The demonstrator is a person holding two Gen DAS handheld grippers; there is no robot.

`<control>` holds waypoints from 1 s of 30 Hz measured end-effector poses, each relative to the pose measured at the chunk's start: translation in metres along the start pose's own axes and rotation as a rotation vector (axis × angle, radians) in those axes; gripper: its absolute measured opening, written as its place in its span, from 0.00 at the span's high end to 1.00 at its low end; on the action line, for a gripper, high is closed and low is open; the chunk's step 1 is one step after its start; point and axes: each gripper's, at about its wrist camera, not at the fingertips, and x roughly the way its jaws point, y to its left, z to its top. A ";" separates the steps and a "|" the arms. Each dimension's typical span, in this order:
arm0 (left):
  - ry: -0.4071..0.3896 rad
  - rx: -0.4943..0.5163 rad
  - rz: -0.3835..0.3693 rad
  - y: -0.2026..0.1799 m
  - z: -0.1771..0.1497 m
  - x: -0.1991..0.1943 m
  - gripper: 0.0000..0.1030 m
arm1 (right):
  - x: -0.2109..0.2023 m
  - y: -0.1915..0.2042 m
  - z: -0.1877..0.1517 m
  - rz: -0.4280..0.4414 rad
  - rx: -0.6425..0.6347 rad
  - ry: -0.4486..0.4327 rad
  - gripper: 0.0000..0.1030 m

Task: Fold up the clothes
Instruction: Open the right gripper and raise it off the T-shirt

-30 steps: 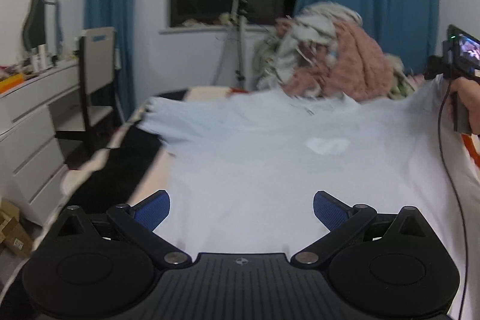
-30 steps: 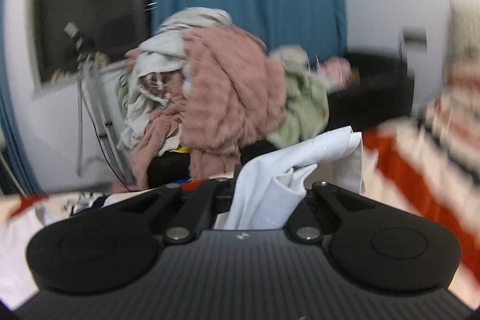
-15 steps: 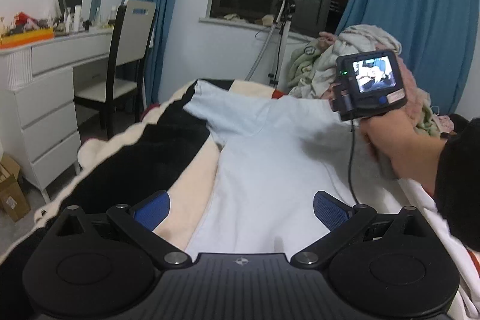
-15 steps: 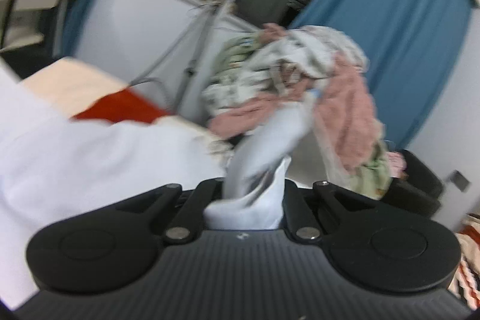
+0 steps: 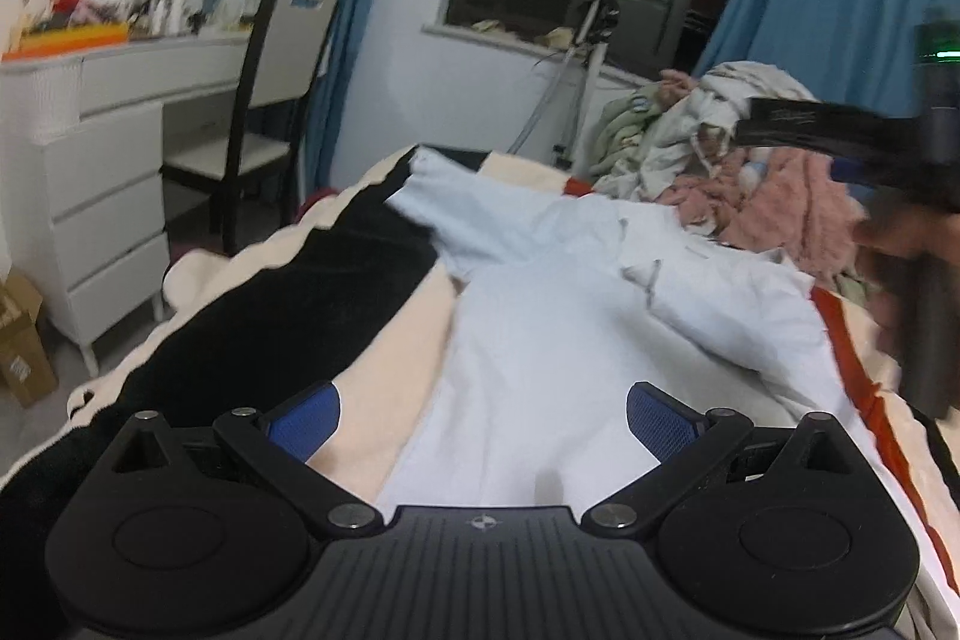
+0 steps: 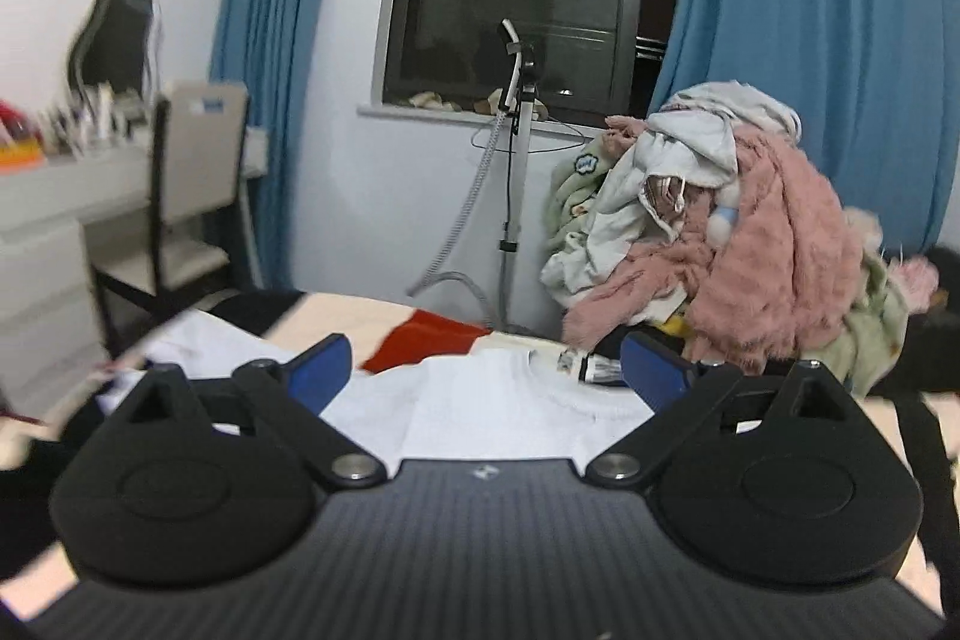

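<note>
A pale blue T-shirt [image 5: 558, 340] lies flat on the bed, its right side folded in over the middle and its left sleeve spread out. My left gripper [image 5: 480, 424] hovers open over the shirt's near hem and left edge, touching nothing. My right gripper [image 6: 486, 370] sits above the shirt's collar [image 6: 516, 394]. Its jaws are opening wide with nothing pressed between the blue pads. The hand [image 5: 894, 244] that carries it shows blurred at the right edge of the left wrist view.
A striped black, cream and red blanket [image 5: 270, 292] covers the bed. A heap of clothes [image 6: 720, 232] with a pink fleece rises at the far right. A steamer stand [image 6: 516, 148], a chair [image 5: 282, 100], a white dresser [image 5: 90, 172] and a cardboard box [image 5: 18, 340] stand at the left.
The right gripper carried a bunch of the shirt leftward over the shirt, then let it go and opened. The shirt's right side now lies folded in. The left gripper stayed open.
</note>
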 end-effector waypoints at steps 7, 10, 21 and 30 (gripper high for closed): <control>-0.073 0.135 -0.052 -0.033 -0.011 -0.043 0.01 | -0.162 -0.024 -0.045 -0.007 0.097 0.003 0.05; -0.091 0.155 -0.085 -0.042 -0.019 -0.066 0.01 | -0.218 -0.026 -0.072 -0.023 0.104 0.004 0.05; -0.013 0.153 -0.155 -0.072 -0.054 -0.101 0.02 | -0.320 -0.051 -0.131 -0.067 0.243 0.008 0.05; 0.083 0.291 -0.200 -0.113 -0.079 -0.083 0.07 | -0.359 -0.146 -0.118 -0.181 0.500 -0.132 0.05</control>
